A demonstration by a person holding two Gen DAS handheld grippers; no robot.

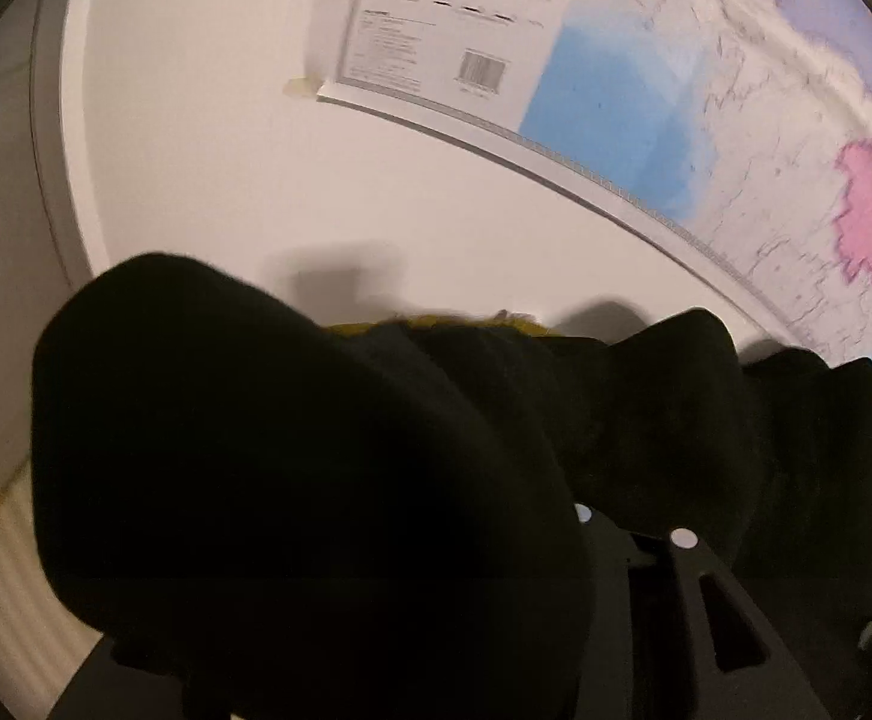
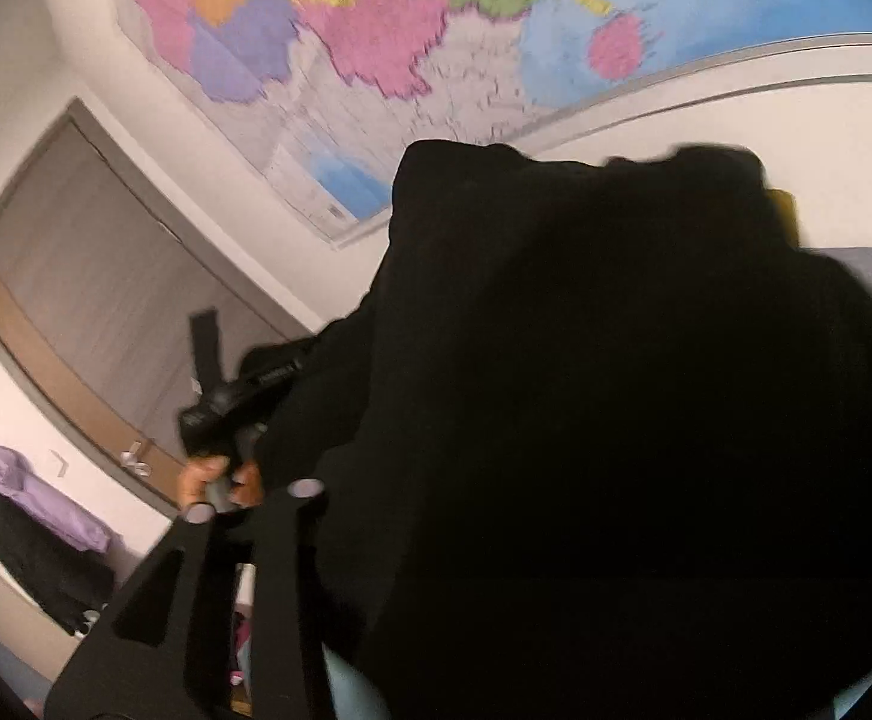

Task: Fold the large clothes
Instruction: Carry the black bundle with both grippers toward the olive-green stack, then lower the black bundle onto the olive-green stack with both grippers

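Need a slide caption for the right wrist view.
Black garment fills the view beneath a wall map; a hand grips the other tool.

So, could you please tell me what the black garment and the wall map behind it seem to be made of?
The black garment looks like a soft, thick, matt knit or fleece: it hangs in rounded, bulky folds without any sheen, though blur hides the weave. The wall map appears to be printed paper, perhaps laminated: it is a thin flat sheet with coloured regions, fine print and a barcode, and one corner stands slightly off the wall.
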